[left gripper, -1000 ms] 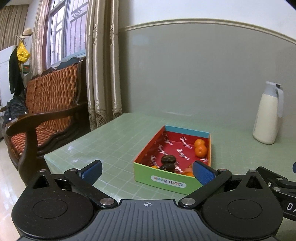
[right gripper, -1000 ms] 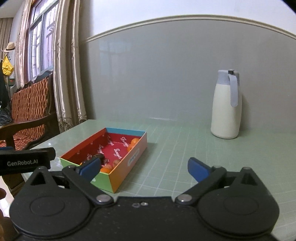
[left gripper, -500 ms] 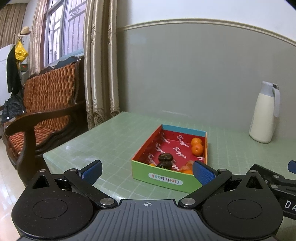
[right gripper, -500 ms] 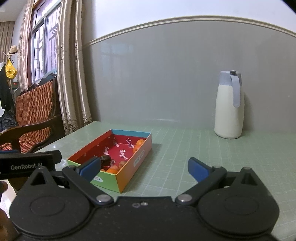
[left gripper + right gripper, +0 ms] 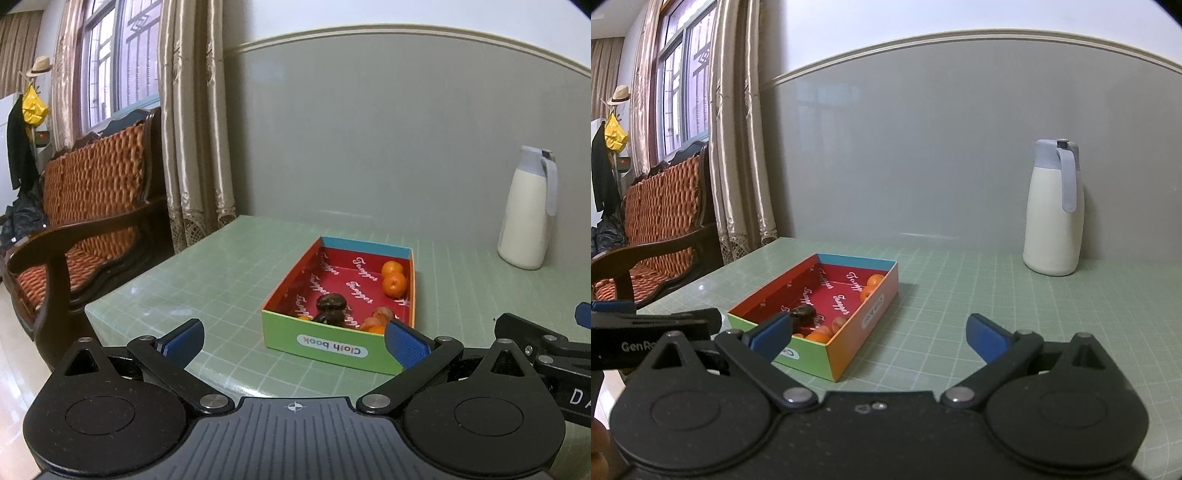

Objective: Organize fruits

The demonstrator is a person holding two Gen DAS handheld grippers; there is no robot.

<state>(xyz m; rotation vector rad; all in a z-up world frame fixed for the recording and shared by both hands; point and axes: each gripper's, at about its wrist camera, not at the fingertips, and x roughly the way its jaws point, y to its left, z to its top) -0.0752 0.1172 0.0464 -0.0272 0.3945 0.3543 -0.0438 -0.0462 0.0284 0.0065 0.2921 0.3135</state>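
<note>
Both the left claw (image 5: 293,341) and right claw (image 5: 879,334) are hovering spread apart and empty near the cardboard box (image 5: 334,345), where small round oranges (image 5: 394,284), likely light and soft-skinned, are calling for a gentle grip across the middle.

The setting is a lived-in home, most likely a sitting or dining room. A carved dark-wood sofa (image 5: 85,218) with orange woven cushions stands along the window side, under a barred window (image 5: 110,62) hung with long, shiny beige curtains (image 5: 192,122) that end in lace trim. Farther back, a straw hat (image 5: 40,66), a yellow bag (image 5: 34,107) and a dark coat (image 5: 16,147) hang on a stand. The worktop (image 5: 960,295) wears a green gridded cover, and a white thermos jug (image 5: 1054,210) with a grey lid stands on it against the two-tone wall (image 5: 905,147) with its moulded rail.
</note>
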